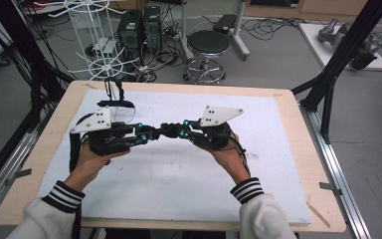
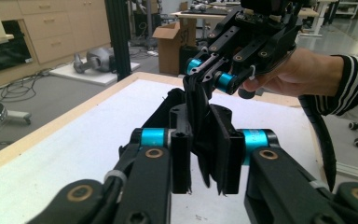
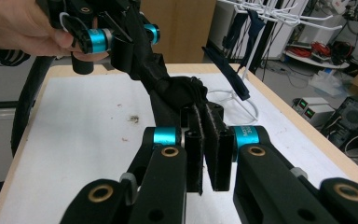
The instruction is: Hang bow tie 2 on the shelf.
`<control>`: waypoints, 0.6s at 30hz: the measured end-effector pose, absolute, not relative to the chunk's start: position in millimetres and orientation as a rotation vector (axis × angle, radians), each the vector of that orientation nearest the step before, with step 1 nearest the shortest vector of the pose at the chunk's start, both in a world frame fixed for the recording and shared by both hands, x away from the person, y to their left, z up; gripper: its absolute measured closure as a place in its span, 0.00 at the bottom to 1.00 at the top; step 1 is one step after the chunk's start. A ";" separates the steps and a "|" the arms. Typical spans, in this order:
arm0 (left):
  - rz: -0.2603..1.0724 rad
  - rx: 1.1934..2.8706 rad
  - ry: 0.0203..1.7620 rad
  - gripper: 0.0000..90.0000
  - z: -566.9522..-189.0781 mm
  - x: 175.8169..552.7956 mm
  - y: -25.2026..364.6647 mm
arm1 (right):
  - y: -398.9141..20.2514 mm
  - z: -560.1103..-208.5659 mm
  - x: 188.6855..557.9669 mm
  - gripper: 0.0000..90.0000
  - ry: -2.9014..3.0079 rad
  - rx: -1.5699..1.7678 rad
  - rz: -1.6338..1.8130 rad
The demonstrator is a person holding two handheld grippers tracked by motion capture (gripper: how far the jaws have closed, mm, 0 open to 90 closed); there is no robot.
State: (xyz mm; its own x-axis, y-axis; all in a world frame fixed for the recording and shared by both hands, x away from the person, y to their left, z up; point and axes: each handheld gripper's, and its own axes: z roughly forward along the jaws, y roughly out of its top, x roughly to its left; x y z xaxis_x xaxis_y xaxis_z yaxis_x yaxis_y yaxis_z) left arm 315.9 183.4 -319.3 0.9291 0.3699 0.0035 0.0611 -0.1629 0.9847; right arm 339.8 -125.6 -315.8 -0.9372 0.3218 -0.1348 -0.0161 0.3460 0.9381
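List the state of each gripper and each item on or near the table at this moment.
left gripper: jaws shut on black cloth.
right gripper: jaws shut on black cloth.
black cloth: held off the table between both grippers, bunched in the middle.
white wire rack: upright on the floor beyond the table.
stool: upright, unoccupied.

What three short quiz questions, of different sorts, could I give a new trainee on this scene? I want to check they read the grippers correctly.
1. True or false: both the left gripper and the right gripper clamp the black cloth.
2. What covers the table? A) white mat B) green cloth C) newspaper
3. Fill in: beyond the table's far left corner stands a white wire ____.

Key: 1 true; 2 A; 3 rack.
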 end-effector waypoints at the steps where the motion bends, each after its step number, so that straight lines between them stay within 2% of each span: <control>1: 0.283 1.725 0.324 0.89 -319.3 315.5 183.4 | -125.6 -315.9 339.9 0.97 2.310 0.269 1.618; 8: 0.291 1.726 0.324 0.91 -318.8 313.4 183.3 | -125.6 -316.5 340.1 0.95 2.309 0.263 1.629; 11: 0.295 1.728 0.324 0.91 -318.4 312.7 184.0 | -126.3 -317.3 339.3 0.87 2.291 0.259 1.625; 13: 0.301 1.728 0.323 0.91 -318.2 312.3 184.0 | -125.7 -318.9 337.1 0.66 2.255 0.261 1.622; 15: 0.306 1.728 0.326 0.91 -318.2 311.8 184.0 | -122.2 -320.7 336.2 0.31 2.230 0.279 1.598; 17: 0.311 1.728 0.326 0.91 -318.1 311.3 184.8 | -120.1 -321.8 335.5 0.12 2.221 0.322 1.579; 18: 0.311 1.724 0.326 0.91 -318.0 311.0 185.1 | -120.1 -322.1 335.5 0.10 2.225 0.323 1.579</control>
State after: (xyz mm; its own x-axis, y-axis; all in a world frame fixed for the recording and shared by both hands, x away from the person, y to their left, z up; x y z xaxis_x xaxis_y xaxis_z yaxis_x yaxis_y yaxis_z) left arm 311.0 185.1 -318.0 0.9225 0.3851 0.0252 0.0436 -0.1689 0.9847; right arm 335.5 -120.1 -322.1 -0.8968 0.4038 -0.1810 -0.0374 0.3385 0.9402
